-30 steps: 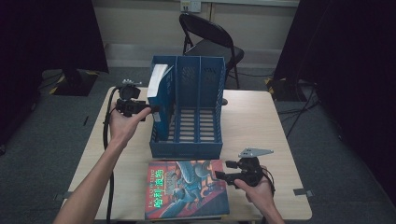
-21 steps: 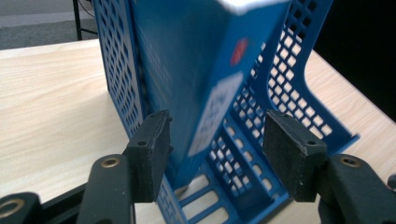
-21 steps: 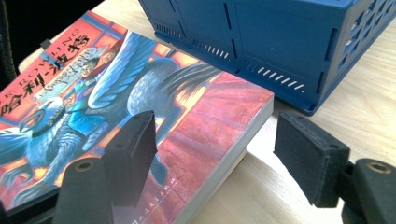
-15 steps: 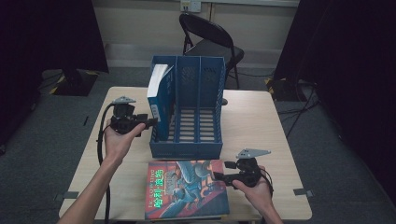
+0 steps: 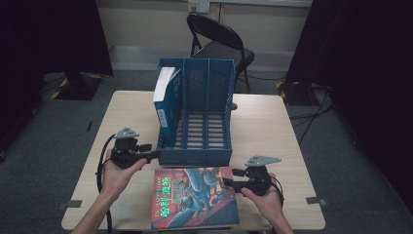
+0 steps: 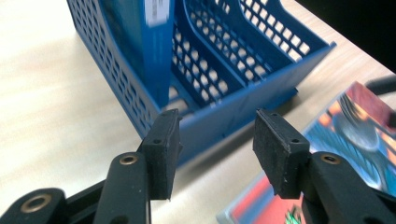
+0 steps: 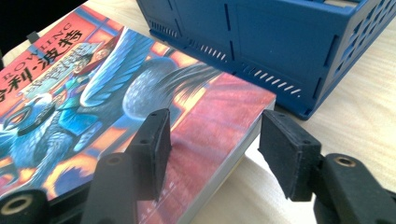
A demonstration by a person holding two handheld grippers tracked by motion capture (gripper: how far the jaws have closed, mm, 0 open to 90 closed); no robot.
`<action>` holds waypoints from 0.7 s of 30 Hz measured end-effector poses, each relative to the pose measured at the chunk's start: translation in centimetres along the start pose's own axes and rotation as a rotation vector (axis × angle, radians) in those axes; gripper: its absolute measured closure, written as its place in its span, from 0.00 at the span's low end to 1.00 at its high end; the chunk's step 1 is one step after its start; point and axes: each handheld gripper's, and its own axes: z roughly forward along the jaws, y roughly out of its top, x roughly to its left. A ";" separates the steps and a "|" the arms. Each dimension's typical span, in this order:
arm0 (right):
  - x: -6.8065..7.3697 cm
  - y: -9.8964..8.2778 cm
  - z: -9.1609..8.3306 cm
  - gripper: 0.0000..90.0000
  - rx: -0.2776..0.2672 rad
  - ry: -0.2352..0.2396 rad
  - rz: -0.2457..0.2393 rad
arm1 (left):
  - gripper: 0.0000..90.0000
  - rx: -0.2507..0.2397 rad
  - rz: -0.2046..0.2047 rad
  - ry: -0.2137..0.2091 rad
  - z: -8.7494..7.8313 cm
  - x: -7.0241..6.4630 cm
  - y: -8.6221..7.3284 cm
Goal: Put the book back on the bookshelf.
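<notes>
A blue three-slot file rack (image 5: 195, 155) stands mid-table with a blue book (image 5: 165, 105) upright in its left slot. A colourful picture-cover book (image 5: 195, 197) lies flat in front of it. My left gripper (image 5: 153, 155) sits at the rack's front-left corner. In the left gripper view the rack's low front wall (image 6: 224, 116) and the blue book (image 6: 135, 37) lie beyond my left gripper (image 6: 212, 149), whose jaws have just been closing with nothing pressed between them. My right gripper (image 5: 229, 181) straddles the flat book's right edge (image 7: 224, 154). The jaws of this right gripper (image 7: 215, 149) have just been closing, pads apart from the book.
The wooden table (image 5: 263, 126) has bare room right of the rack and along its left side. A black folding chair (image 5: 219, 39) stands behind the far edge. The rack's base (image 7: 261, 37) sits close behind the flat book.
My left hand has come down and toward the table's front, from beside the upright blue book to the rack's front-left corner. The right hand has kept its place.
</notes>
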 end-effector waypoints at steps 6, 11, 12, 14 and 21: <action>0.0 0.7 0.9 0.40 -0.008 -0.030 -0.010 | 0.55 0.053 0.001 -0.047 -0.3 -0.5 -2.7; -0.6 1.5 1.8 0.37 -0.018 -0.027 -0.013 | 0.51 0.066 0.005 -0.070 -0.6 -1.5 -4.2; -0.6 1.6 2.0 0.37 -0.016 -0.030 -0.020 | 0.51 0.058 0.021 -0.059 -0.7 -1.8 -4.5; -0.7 1.6 2.2 0.37 -0.021 -0.030 -0.025 | 0.51 0.065 0.004 -0.091 -0.6 -2.0 -4.9; -0.5 1.5 2.3 0.45 -0.021 -0.023 -0.032 | 0.56 0.072 0.021 -0.054 0.4 -2.5 -5.8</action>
